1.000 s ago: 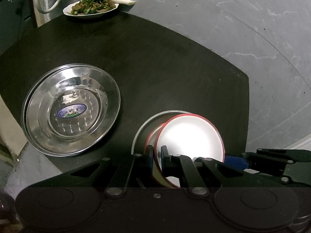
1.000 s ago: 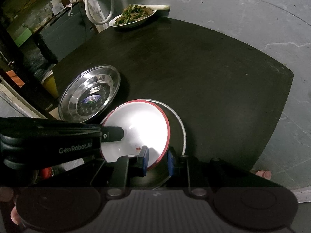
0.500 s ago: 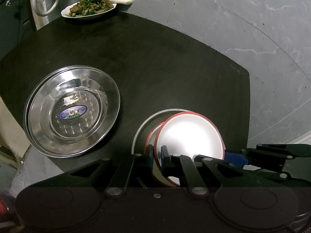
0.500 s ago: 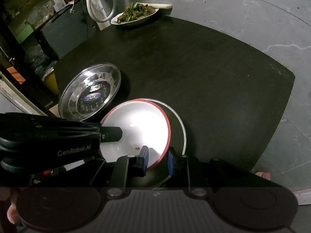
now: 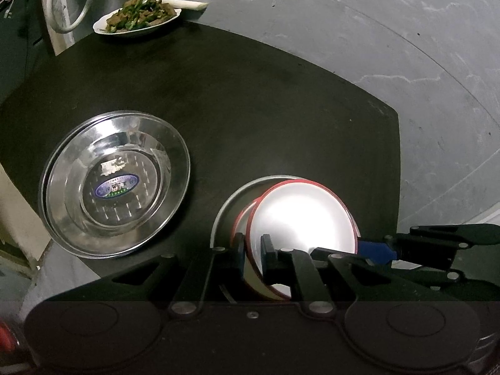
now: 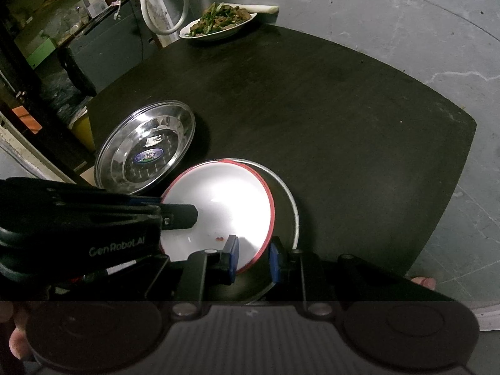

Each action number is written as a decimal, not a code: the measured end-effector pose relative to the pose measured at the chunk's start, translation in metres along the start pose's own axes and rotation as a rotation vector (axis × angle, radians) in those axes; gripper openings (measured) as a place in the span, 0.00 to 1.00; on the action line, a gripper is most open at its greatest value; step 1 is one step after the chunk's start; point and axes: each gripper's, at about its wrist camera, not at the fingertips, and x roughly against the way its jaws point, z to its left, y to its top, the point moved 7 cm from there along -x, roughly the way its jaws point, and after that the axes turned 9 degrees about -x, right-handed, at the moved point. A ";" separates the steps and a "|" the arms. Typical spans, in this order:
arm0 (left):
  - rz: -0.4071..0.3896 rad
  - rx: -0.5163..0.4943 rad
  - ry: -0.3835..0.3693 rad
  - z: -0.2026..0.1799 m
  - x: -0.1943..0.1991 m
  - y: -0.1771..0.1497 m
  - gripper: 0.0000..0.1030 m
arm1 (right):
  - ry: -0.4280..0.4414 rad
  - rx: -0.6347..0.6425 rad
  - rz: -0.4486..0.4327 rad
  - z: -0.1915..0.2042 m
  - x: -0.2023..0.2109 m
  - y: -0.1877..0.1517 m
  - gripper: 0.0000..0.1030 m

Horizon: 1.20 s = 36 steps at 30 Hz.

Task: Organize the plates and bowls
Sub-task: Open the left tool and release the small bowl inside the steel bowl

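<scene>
With both grippers on the same red-rimmed white bowl (image 5: pixel 301 215), I read this as a two-handed hold over the pile. My left gripper (image 5: pixel 252 250) is clamped across the bowl's near-left rim, one pad inside and one outside; its jaws have just been easing open a touch, yet the wall is between them and I still count it as gripped. My right gripper (image 6: pixel 251 257) pinches the rim at about five o'clock on the bowl in its own view, blue pads either side.

The bowl sits tilted on a second red-rimmed bowl (image 5: pixel 242 218), just peeking out at nine o'clock, and both lie inside a dark pan (image 6: pixel 282 193) near my edge of the black table (image 5: pixel 281 109). From the bowl, the stacked steel plates (image 5: pixel 115 184) lie at ten o'clock, nearer my left hand, and the dish of greens (image 5: pixel 139 20) sits far off at eleven.

I judge the nesting nearly done.
</scene>
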 end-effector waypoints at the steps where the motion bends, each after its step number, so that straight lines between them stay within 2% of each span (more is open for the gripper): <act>1: 0.000 -0.001 0.000 0.000 0.000 0.000 0.11 | 0.000 0.000 0.000 0.000 0.000 0.000 0.22; 19: 0.002 -0.042 -0.004 -0.001 0.001 0.003 0.16 | 0.008 -0.002 0.003 -0.002 -0.001 0.001 0.23; 28: 0.008 -0.096 0.014 -0.004 0.002 0.004 0.18 | 0.009 -0.001 0.003 -0.003 0.000 0.003 0.23; 29: 0.007 -0.104 0.019 -0.004 0.002 0.005 0.19 | 0.008 -0.001 0.002 -0.003 0.000 0.003 0.23; 30: 0.007 -0.114 0.034 -0.005 0.003 0.005 0.28 | 0.007 -0.002 0.002 -0.003 0.000 0.004 0.23; 32: 0.002 -0.138 0.082 -0.002 0.004 0.006 0.38 | 0.005 -0.002 -0.002 -0.003 0.000 0.004 0.23; 36: 0.009 -0.135 0.073 0.001 0.002 0.005 0.39 | 0.003 -0.005 -0.006 -0.004 0.001 0.004 0.21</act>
